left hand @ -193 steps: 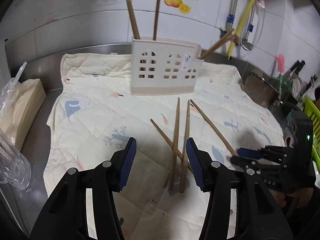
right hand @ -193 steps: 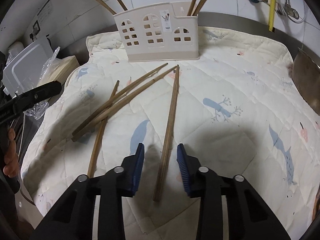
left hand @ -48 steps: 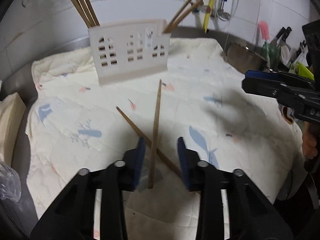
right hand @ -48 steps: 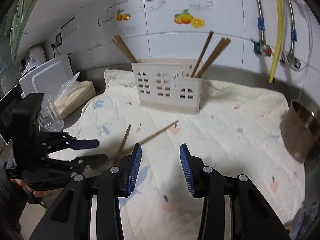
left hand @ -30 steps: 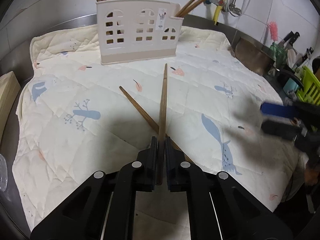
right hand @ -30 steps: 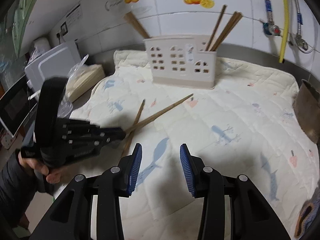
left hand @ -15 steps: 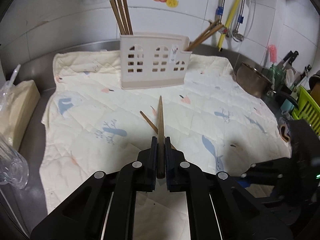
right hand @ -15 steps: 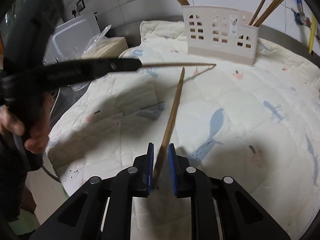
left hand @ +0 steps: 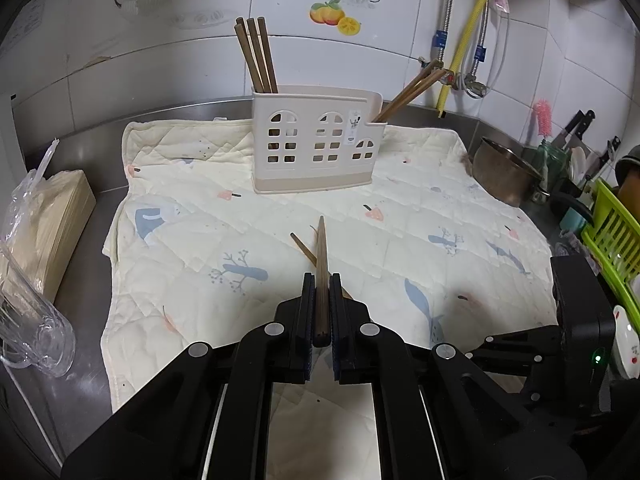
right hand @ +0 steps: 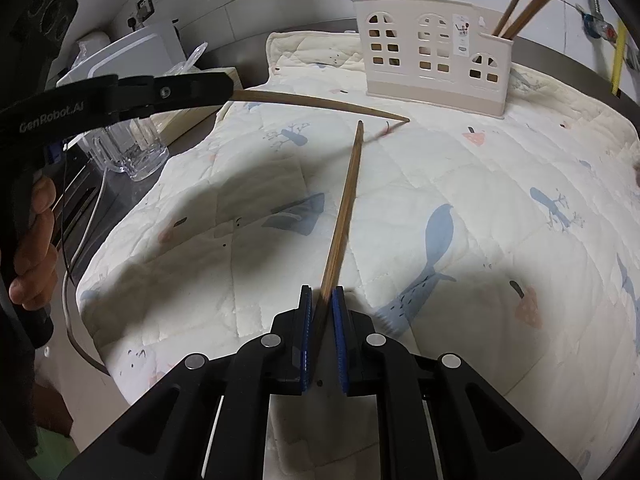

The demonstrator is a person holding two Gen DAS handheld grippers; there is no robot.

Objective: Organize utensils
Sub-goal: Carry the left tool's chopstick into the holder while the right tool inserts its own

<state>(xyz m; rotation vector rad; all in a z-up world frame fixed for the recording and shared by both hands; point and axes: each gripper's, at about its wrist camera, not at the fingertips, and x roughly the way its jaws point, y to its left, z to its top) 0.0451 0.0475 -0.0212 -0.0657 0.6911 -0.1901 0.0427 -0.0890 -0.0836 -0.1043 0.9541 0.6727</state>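
White wall tiles with fruit decals back a steel bench (left hand: 92, 200) covered by a quilted mat (left hand: 400, 208) printed with whales and birds. At the far side of the mat stands a cream utensil holder (left hand: 316, 148) with window cut-outs; three chopsticks (left hand: 256, 56) rise from its left compartment and two more (left hand: 412, 88) lean out of its right one.

My left gripper (left hand: 321, 316) has its jaws pressed together on the thick butt end of one chopstick (left hand: 321, 260), which points straight ahead toward the holder and appears lifted off the mat. My right gripper (right hand: 323, 320) likewise pinches a second chopstick (right hand: 346, 208) at its butt, the tip aimed at the holder; in the left wrist view that stick (left hand: 306, 250) shows only as a short length beside the first.

No other loose sticks show on the mat, so I judge these to be the last two. Each stick should be light, stiff and smooth-sided. Held at the very end, it can pivot or slide between the pads, so a firm pinch and a steep tilt seem needed before dropping it tip-first into a compartment. A glass mug (right hand: 128, 152) and a bagged stack of paper (left hand: 44, 220) sit at the left, a metal pot (left hand: 506, 176) at the right.
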